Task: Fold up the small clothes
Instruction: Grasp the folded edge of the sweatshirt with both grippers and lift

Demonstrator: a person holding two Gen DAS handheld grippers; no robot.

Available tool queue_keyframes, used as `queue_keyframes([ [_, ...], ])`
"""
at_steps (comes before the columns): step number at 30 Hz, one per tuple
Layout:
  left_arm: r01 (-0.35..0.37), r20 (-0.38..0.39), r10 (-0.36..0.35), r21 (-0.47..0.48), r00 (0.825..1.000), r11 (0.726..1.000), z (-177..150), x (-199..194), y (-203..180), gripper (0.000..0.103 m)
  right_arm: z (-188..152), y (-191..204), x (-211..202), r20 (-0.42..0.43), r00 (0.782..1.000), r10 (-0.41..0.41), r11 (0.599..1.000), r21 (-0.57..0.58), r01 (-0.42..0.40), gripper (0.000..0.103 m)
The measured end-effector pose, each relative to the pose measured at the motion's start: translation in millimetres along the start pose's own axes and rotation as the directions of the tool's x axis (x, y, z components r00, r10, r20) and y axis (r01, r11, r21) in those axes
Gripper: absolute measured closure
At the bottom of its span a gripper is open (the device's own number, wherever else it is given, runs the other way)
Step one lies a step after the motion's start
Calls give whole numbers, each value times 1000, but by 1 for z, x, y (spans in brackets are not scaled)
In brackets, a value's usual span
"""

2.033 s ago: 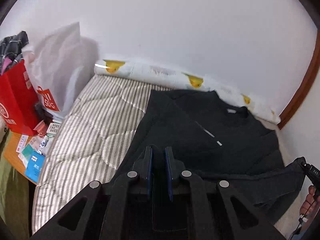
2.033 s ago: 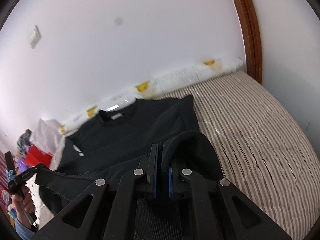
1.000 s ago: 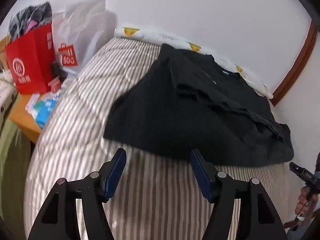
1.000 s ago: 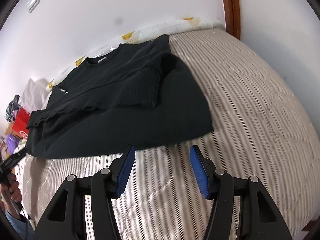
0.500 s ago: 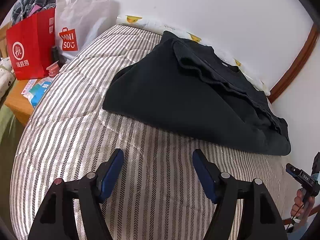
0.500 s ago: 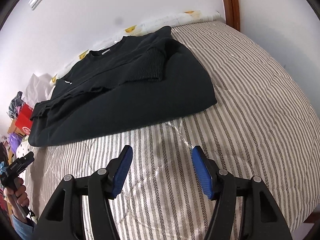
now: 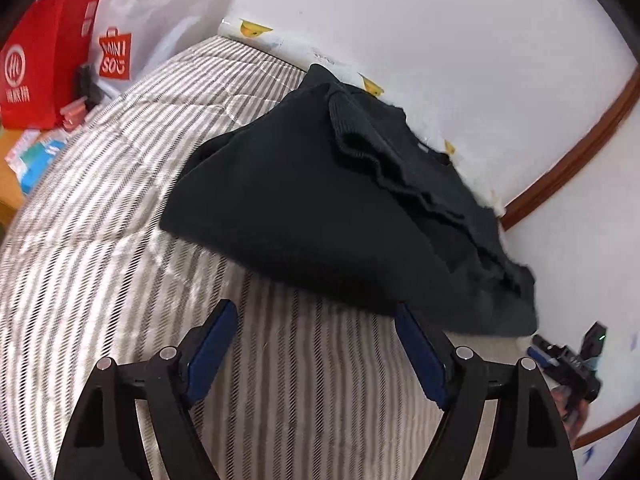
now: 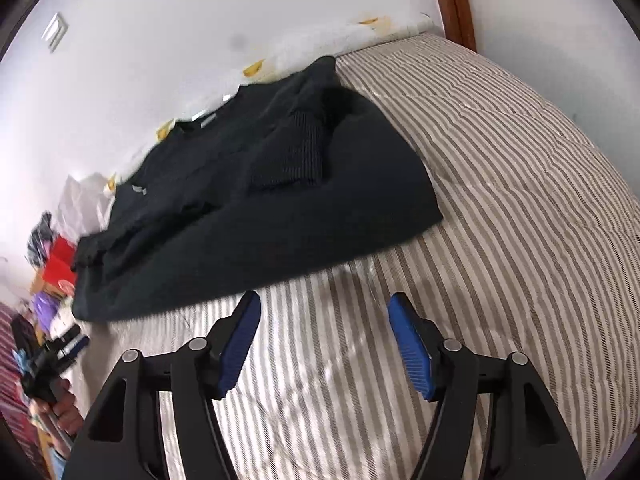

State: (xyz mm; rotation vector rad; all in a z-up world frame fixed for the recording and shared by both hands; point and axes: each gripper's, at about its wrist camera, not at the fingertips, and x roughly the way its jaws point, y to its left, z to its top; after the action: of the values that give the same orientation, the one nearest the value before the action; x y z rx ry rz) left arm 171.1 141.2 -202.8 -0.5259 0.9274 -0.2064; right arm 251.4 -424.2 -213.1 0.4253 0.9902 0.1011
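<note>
A black sweatshirt [image 7: 332, 208] lies folded on the striped bed [image 7: 100, 248], its lower half doubled up over the chest with the ribbed hem [image 7: 360, 152] on top. My left gripper [image 7: 314, 312] hangs just in front of its near edge, jaws opening, nothing between them. From the other side the same sweatshirt [image 8: 256, 220] shows its collar toward the wall. My right gripper [image 8: 324, 300] hovers over the striped bed cover [image 8: 520, 200] just short of the fold, jaws opening and empty. Each view catches the other gripper at its edge: the right one [image 7: 572, 360], the left one [image 8: 48, 356].
A red paper bag [image 7: 36, 76] and a white shopping bag [image 7: 132, 32] stand at the bed's left end, with small packets [image 7: 36, 152] on a wooden surface. A rolled duck-print cloth [image 7: 280, 40] lies along the white wall. A wooden frame [image 8: 456, 0] borders the far right.
Both grippers were shut on the sweatshirt's hem two seconds ago; they laid it over the chest, let go, drew back toward the near bed edge, and their jaws have spread wider since.
</note>
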Motion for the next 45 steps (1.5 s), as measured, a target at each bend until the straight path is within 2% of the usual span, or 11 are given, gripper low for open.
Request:
queue_keyframes([
  [6,16,9,-16,-56,1000,998,16,10,5,24,17,-2,9,28,999,22,998,65,-24,28],
  [13,-59,5,59,-23,998,998,29,22,-5,26,34,-11,31,18,996,82,984,156,-84,24],
  [18,-147,5,147,24,989,989,34,30,-14,36,42,-12,38,43,993,108,977,178,-114,22],
  [21,-211,5,211,64,977,975,34,33,-21,52,45,-8,41,44,995,90,983,155,-96,22],
  [23,-216,-1,217,72,976,974,32,34,-23,65,45,-6,41,44,997,60,990,127,-65,33],
  [24,-223,0,224,73,975,972,32,33,-23,69,45,-6,41,42,999,20,994,110,-25,54],
  [25,-221,0,222,74,975,972,31,32,-22,76,45,-6,41,40,999,-9,996,94,5,66],
  [28,-222,4,222,73,975,972,28,28,-21,88,44,-15,35,45,999,18,996,88,-22,84],
  [31,-243,10,243,106,970,964,25,23,-25,93,39,-17,28,53,998,40,996,75,-44,90],
  [35,-266,35,264,147,964,953,19,12,-36,94,31,-9,18,74,997,0,1000,21,-2,91],
  [45,-260,30,259,167,965,951,-11,-16,-41,94,5,-10,-11,70,997,-12,1000,-17,14,92],
])
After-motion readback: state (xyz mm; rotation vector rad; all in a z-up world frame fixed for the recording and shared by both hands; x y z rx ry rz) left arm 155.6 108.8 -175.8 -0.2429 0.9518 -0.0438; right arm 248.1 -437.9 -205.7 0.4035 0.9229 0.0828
